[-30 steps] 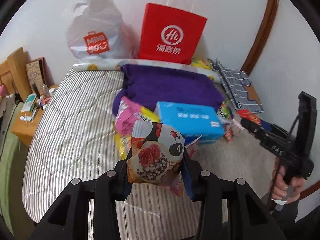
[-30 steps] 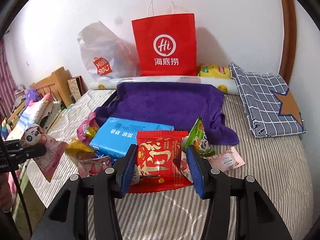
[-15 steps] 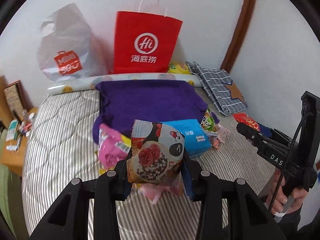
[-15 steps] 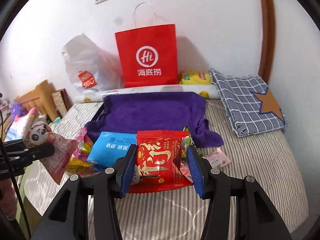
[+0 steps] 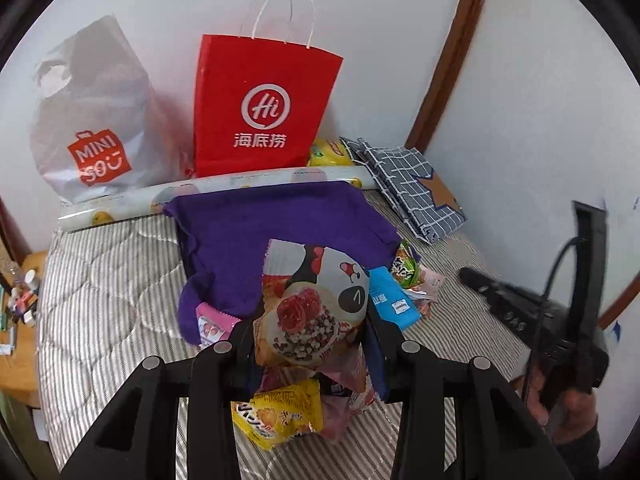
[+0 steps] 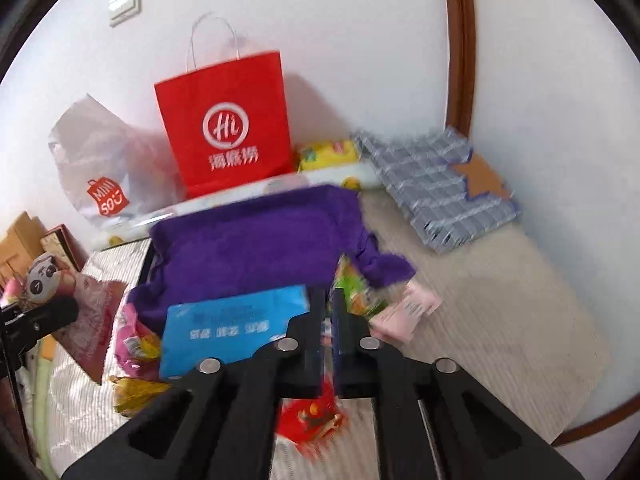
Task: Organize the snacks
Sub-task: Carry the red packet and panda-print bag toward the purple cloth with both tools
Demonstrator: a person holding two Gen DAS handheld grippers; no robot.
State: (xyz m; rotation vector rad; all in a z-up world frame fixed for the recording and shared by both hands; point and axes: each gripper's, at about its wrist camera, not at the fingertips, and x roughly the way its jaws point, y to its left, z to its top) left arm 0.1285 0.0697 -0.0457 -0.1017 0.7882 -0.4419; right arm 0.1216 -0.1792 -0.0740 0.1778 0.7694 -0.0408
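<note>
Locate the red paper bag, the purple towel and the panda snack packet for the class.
red paper bag (image 5: 262,112): left wrist view, white logo.
purple towel (image 6: 256,240): right wrist view, cloth centre.
panda snack packet (image 5: 316,304): left wrist view, printed front.

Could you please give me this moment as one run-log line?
left gripper: shut on panda snack | right gripper: just closed, shut | red packet: below it

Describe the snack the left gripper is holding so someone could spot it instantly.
Start at the red paper bag against the wall, then come down past the purple towel. The panda snack pouch is pinched in the left gripper, the only packet with a cartoon panda face.
</note>
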